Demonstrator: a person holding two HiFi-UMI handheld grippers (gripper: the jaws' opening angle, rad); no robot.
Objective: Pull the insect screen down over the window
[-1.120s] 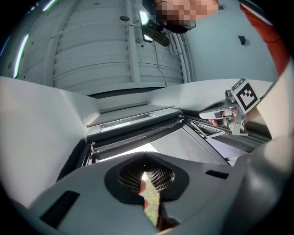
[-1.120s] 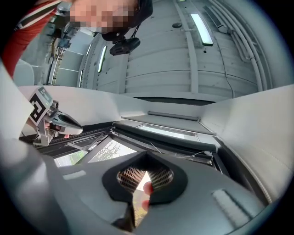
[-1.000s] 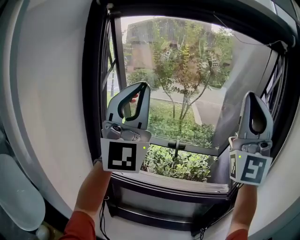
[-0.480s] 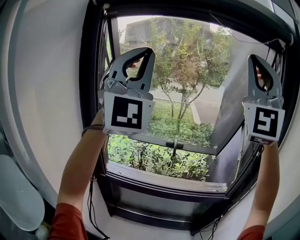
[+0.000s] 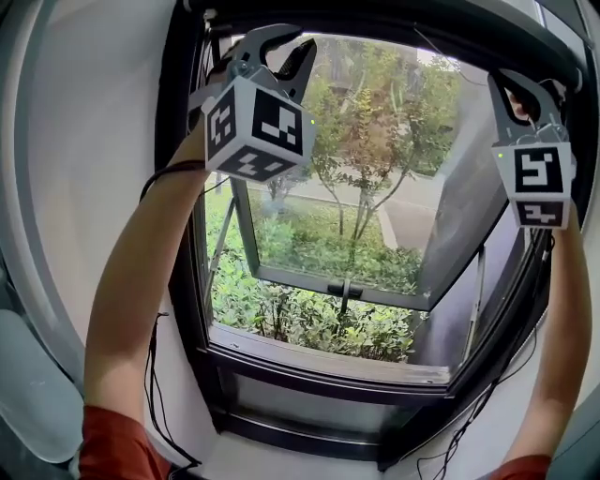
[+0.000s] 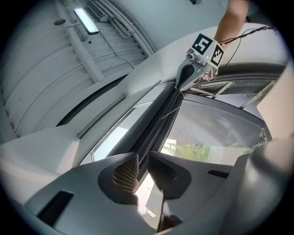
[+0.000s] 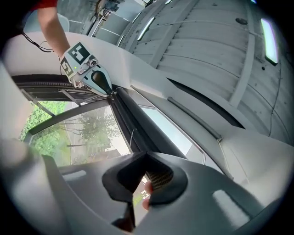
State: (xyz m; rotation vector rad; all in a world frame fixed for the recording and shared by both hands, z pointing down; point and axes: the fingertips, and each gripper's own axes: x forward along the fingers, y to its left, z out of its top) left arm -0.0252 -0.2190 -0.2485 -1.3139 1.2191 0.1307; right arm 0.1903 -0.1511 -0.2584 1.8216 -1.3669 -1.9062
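The insect screen is up at the window's top: its dark bar (image 6: 156,124) runs along the upper frame (image 5: 375,21) between both grippers, also seen in the right gripper view (image 7: 133,124). My left gripper (image 5: 295,42) is raised to the frame's top left corner. Its jaws are opening, a narrow gap shows between the ribbed pads (image 6: 125,172), and the bar lies just beyond them, not pinched. My right gripper (image 5: 500,80) is at the top right corner, shut, its tips (image 7: 146,158) close under the bar. Each gripper shows in the other's view: right (image 6: 180,86), left (image 7: 108,90).
The glass casement (image 5: 337,234) stands swung outward, with trees and shrubs beyond. The dark sill (image 5: 328,361) crosses the bottom. Cables (image 5: 155,375) hang by the left jamb. White wall flanks the window on both sides, and a ribbed ceiling with strip lights (image 6: 86,20) is overhead.
Both grippers have risen from mid-window height to the top of the frame. The left gripper's jaws have parted slightly; the right stays shut.
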